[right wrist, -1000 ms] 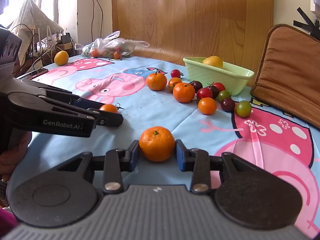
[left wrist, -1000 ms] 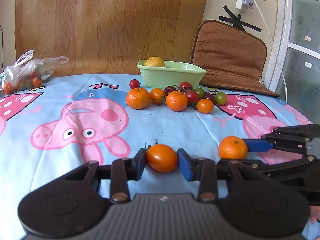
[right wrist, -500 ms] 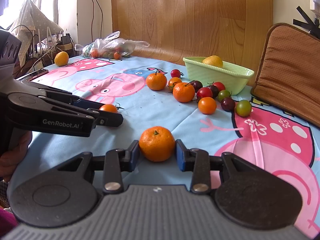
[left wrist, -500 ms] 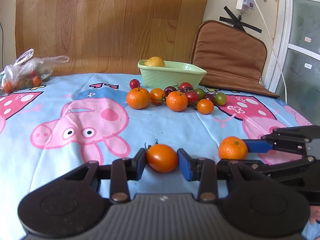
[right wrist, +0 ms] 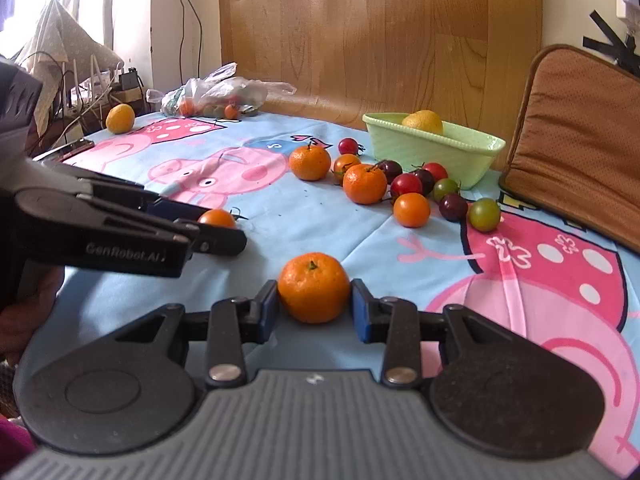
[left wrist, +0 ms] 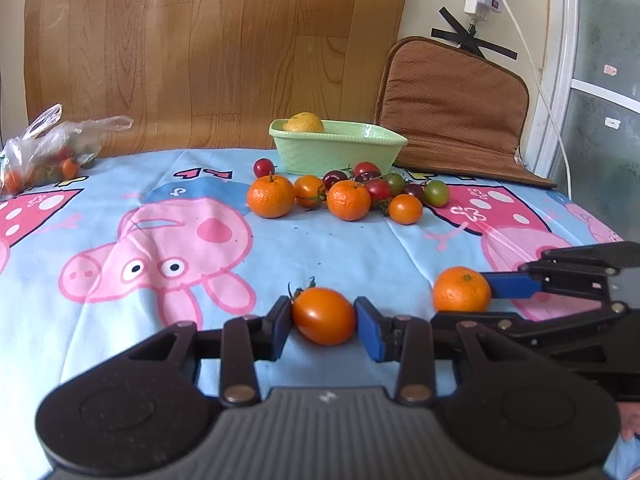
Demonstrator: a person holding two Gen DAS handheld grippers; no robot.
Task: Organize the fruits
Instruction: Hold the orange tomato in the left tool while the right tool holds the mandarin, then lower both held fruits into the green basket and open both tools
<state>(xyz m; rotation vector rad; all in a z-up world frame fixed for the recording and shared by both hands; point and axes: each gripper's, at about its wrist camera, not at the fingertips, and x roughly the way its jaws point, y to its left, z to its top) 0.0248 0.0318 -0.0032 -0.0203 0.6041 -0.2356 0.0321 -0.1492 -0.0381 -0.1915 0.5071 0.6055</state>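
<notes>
My left gripper (left wrist: 323, 322) is shut on an orange tomato (left wrist: 325, 315) low over the cartoon tablecloth. My right gripper (right wrist: 314, 307) is shut on a tangerine (right wrist: 313, 293). The tangerine also shows in the left wrist view (left wrist: 461, 289), just right of the tomato. The tomato shows in the right wrist view (right wrist: 217, 218) behind the left gripper's fingers. A green bowl (left wrist: 340, 151) with a yellow fruit (left wrist: 304, 123) stands at the back; the bowl also shows in the right wrist view (right wrist: 434, 152).
A cluster of tangerines (left wrist: 271, 196) and several cherry tomatoes (left wrist: 405, 209) lies before the bowl. A plastic bag of tomatoes (left wrist: 44, 152) sits far left. A brown cushion (left wrist: 456, 108) leans at the back right. A lone yellow fruit (right wrist: 120, 118) lies near the table's left edge.
</notes>
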